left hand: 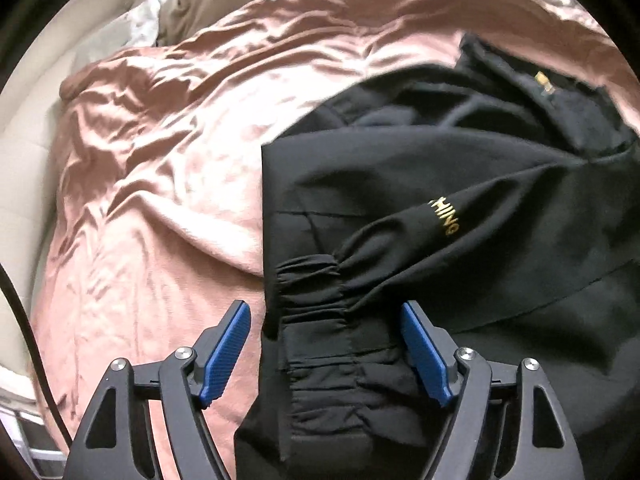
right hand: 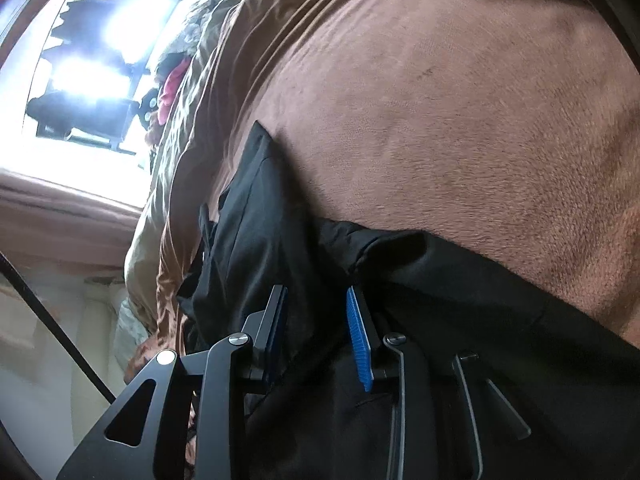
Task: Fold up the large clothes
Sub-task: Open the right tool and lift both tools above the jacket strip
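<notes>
With the black jacket (left hand: 460,208) lying part-folded on the pink blanket (left hand: 160,160), the left gripper (left hand: 326,312) stood released astride the cuff (left hand: 316,292), the right gripper (right hand: 316,300) partly closed with fabric between its jaws, grip uncertain; the next move probably called for closing on the cuff.

Bed cover: a crumpled pink-brown blanket (left hand: 160,152) spread over the whole bed.
Pillow: beige (left hand: 208,4), lay at the far end.
Window: a bright window (right hand: 92,60) glared white, dark shapes before it.
Side clutter: heaped fabrics (right hand: 172,88), one pink.
</notes>
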`<act>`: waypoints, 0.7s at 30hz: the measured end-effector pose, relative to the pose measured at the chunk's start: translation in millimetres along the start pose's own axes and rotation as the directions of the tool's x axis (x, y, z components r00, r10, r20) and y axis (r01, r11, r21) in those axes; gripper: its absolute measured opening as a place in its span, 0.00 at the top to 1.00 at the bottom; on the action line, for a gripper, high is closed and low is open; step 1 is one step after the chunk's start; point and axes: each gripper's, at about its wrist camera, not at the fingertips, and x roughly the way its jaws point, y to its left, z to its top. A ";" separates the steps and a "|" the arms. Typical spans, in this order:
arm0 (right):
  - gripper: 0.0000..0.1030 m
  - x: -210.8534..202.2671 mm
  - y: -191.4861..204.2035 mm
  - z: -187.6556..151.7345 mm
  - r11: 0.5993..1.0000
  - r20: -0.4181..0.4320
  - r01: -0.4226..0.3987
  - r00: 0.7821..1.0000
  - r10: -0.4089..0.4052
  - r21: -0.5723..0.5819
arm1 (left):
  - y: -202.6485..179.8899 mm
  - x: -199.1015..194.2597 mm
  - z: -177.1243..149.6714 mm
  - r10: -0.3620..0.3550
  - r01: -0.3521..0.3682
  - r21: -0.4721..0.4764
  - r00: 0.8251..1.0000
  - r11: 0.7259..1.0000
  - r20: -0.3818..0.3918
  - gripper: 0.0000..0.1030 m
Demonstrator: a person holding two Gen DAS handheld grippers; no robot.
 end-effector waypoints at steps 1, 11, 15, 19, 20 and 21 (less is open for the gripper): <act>0.73 -1.3 5.0 -1.7 1.000 -0.014 -0.025 1.000 0.025 -0.008 | 2.9 -5.8 -1.0 -0.009 0.009 -0.001 1.000 1.000 0.015 0.24; 0.29 -50.2 43.1 -43.5 0.971 0.009 -0.040 0.999 0.043 -0.236 | 45.6 -108.2 -54.4 -0.210 0.220 -0.076 0.970 0.972 0.125 0.23; 0.18 -78.6 63.7 -70.8 0.925 0.049 -0.017 0.998 0.039 -0.380 | 67.4 -156.7 -87.7 -0.300 0.323 -0.102 0.934 0.941 0.193 0.23; 0.13 -106.9 56.6 -112.8 0.886 0.040 -0.004 0.999 0.026 -0.463 | 90.8 -203.3 -121.5 -0.376 0.419 -0.089 0.875 0.904 0.303 0.21; 0.10 -113.4 53.9 -119.5 0.879 0.036 0.001 0.999 0.018 -0.478 | 96.5 -214.9 -132.1 -0.378 0.428 -0.089 0.864 0.900 0.331 0.16; 0.00 -122.1 49.3 -124.4 0.870 0.036 0.012 0.999 0.007 -0.492 | 100.4 -225.3 -142.1 -0.370 0.424 -0.089 0.860 0.901 0.352 0.13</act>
